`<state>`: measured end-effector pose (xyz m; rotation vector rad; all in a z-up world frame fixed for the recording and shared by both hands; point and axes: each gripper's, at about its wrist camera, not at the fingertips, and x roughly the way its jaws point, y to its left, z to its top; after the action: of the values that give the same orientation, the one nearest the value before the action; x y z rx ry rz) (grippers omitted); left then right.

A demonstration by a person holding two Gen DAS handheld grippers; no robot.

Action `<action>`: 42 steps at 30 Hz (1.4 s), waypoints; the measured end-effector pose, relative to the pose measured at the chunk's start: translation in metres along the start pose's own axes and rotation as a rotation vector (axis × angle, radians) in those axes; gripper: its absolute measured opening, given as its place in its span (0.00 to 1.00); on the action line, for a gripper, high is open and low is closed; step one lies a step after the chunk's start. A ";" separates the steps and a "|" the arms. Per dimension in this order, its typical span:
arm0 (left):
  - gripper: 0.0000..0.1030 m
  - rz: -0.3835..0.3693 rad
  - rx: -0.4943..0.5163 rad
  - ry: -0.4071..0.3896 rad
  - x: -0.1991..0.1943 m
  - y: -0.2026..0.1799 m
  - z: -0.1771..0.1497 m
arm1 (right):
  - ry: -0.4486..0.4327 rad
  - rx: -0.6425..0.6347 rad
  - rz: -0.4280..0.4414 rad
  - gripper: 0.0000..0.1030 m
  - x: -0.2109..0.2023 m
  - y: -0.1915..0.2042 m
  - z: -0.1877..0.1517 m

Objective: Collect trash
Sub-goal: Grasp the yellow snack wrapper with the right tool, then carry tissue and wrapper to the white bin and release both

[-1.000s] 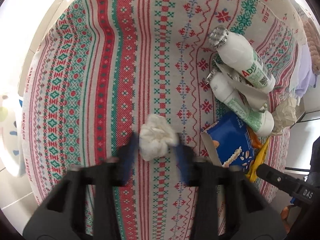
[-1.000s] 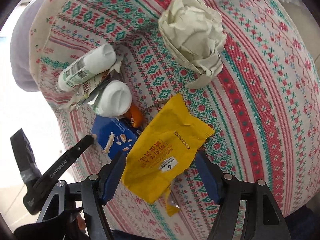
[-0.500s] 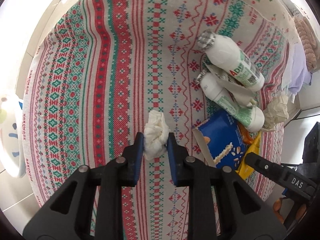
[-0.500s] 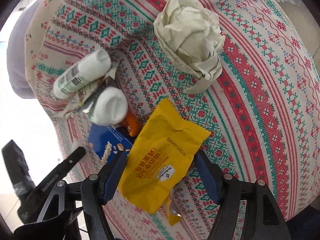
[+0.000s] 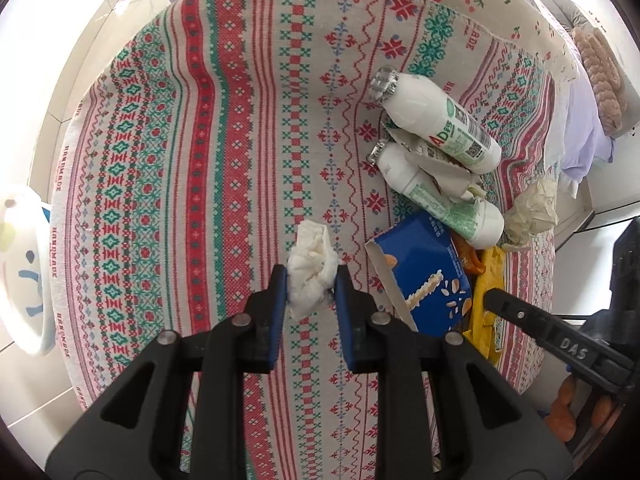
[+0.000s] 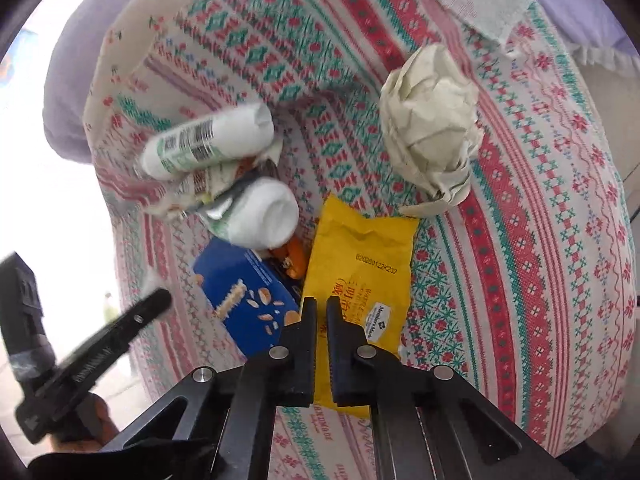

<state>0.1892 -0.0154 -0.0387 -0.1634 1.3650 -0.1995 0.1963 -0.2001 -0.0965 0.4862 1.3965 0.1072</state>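
Observation:
My left gripper [image 5: 310, 276] is shut on a crumpled white tissue [image 5: 310, 268] and holds it over the patterned cloth [image 5: 200, 160]. My right gripper [image 6: 322, 308] is shut on the edge of a yellow snack wrapper [image 6: 360, 264]. Beside it lie a blue snack box [image 6: 244, 296], two white bottles [image 6: 208, 144] [image 6: 264, 216] and a crumpled beige paper ball [image 6: 432, 128]. The left wrist view shows the same bottles [image 5: 436, 120], the blue box [image 5: 420, 272] and the paper ball [image 5: 532, 208] to the right of the tissue.
A torn paper wrapper [image 5: 444, 168] lies between the bottles. An orange scrap [image 6: 294, 258] sits behind the box. A white and blue object [image 5: 20, 272] stands beside the table at the left. Lilac fabric [image 5: 580, 136] hangs at the far right.
My left gripper closed on the tissue and lifted it slightly. My right gripper closed from wide open onto the yellow wrapper, which has turned more upright.

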 end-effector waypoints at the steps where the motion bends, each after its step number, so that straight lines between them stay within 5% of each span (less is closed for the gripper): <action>1: 0.25 -0.003 -0.004 0.000 -0.002 0.002 -0.001 | 0.002 -0.003 -0.019 0.09 0.002 0.001 0.000; 4: 0.25 -0.012 -0.009 -0.004 -0.008 0.010 0.000 | -0.012 0.016 -0.038 0.22 0.001 0.002 0.002; 7: 0.25 -0.009 -0.017 -0.005 -0.010 0.016 0.003 | -0.010 0.063 -0.023 0.75 0.004 -0.002 0.007; 11: 0.25 -0.016 -0.022 -0.005 -0.011 0.021 0.005 | 0.004 0.080 -0.031 0.70 0.026 -0.006 0.006; 12: 0.25 -0.017 -0.019 -0.007 -0.012 0.021 0.005 | 0.004 0.082 -0.030 0.65 0.031 -0.005 0.004; 13: 0.25 -0.017 -0.019 -0.008 -0.012 0.020 0.005 | -0.022 0.056 -0.052 0.41 0.029 0.000 0.003; 18: 0.25 -0.013 -0.021 -0.013 -0.014 0.021 0.007 | -0.033 0.048 -0.038 0.15 0.026 0.004 0.007; 26: 0.25 -0.026 -0.032 -0.024 -0.022 0.026 0.006 | -0.154 0.017 -0.052 0.11 -0.006 0.032 0.014; 31: 0.25 -0.039 -0.057 -0.048 -0.036 0.041 0.006 | -0.248 -0.055 0.030 0.11 -0.034 0.058 0.017; 42: 0.25 -0.026 -0.151 -0.090 -0.065 0.106 -0.006 | -0.213 -0.203 0.148 0.11 -0.009 0.132 0.002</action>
<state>0.1756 0.1033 -0.0027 -0.3129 1.2892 -0.1094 0.2247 -0.0855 -0.0372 0.4178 1.1271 0.3056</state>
